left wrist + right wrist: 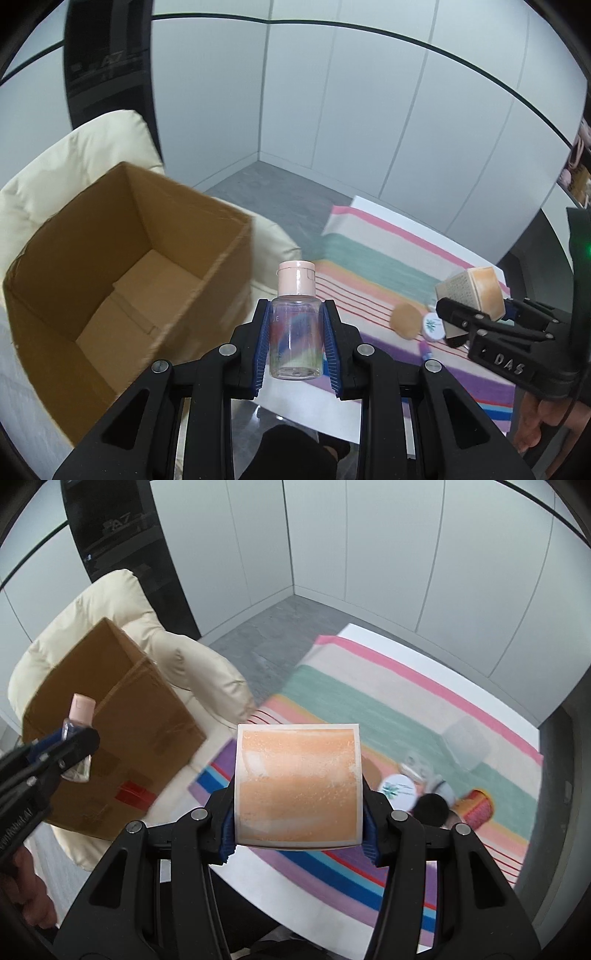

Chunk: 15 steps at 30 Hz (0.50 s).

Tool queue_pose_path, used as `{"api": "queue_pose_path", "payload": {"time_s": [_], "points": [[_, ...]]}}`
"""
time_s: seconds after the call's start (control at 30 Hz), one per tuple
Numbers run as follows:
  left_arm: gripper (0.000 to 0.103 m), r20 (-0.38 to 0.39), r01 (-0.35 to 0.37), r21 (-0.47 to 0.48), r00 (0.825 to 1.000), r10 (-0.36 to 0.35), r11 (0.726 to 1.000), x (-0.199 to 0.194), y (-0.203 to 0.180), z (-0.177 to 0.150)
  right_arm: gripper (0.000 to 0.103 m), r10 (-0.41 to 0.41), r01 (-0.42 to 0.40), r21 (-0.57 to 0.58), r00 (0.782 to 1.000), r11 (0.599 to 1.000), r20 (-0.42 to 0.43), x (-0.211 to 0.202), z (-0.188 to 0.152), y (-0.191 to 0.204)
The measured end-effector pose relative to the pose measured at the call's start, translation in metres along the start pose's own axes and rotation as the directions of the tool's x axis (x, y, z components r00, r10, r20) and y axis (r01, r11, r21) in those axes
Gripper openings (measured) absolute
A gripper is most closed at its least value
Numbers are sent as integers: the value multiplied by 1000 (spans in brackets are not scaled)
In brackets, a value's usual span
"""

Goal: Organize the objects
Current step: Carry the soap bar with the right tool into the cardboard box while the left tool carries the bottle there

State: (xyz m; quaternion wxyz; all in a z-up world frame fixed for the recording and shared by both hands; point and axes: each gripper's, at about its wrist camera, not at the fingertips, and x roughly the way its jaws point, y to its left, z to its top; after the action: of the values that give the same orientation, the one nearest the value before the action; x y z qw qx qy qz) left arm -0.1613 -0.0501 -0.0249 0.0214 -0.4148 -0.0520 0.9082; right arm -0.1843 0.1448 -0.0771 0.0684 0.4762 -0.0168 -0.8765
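Observation:
My left gripper (295, 343) is shut on a small clear bottle (294, 332) with a pink cap, held upright in the air beside an open cardboard box (122, 266). The box rests on a cream padded chair (74, 155). My right gripper (299, 834) is shut on an orange box (298, 786) with a white border, held above the striped cloth (369, 694). In the left wrist view the right gripper (476, 314) hangs at the right with the orange box (480, 291). In the right wrist view the left gripper (74, 746) and bottle (79, 731) show at the left, in front of the cardboard box (122, 716).
On the striped cloth lie a round tan puff (406, 319), a white round jar (400, 788), a black round item (430, 805), a red-orange pouch (478, 806) and a clear plastic container (465, 747). The white table (424, 653) ends at grey floor (266, 635). A person's hand (535, 421) is low right.

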Motion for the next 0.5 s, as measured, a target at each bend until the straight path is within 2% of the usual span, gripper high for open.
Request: {"api": "queue_pose_path", "payload": {"time_s": [0.13,0.5], "points": [[28,26,-55,-16,998,55,998,-8,29,-1,54,21,-20,-27,1000,999,21,-3,10,23],[28,41,-141,-122,988,147,982,-35,116,-9,54,68,-59,-158,996,986,51,6,24,109]]}}
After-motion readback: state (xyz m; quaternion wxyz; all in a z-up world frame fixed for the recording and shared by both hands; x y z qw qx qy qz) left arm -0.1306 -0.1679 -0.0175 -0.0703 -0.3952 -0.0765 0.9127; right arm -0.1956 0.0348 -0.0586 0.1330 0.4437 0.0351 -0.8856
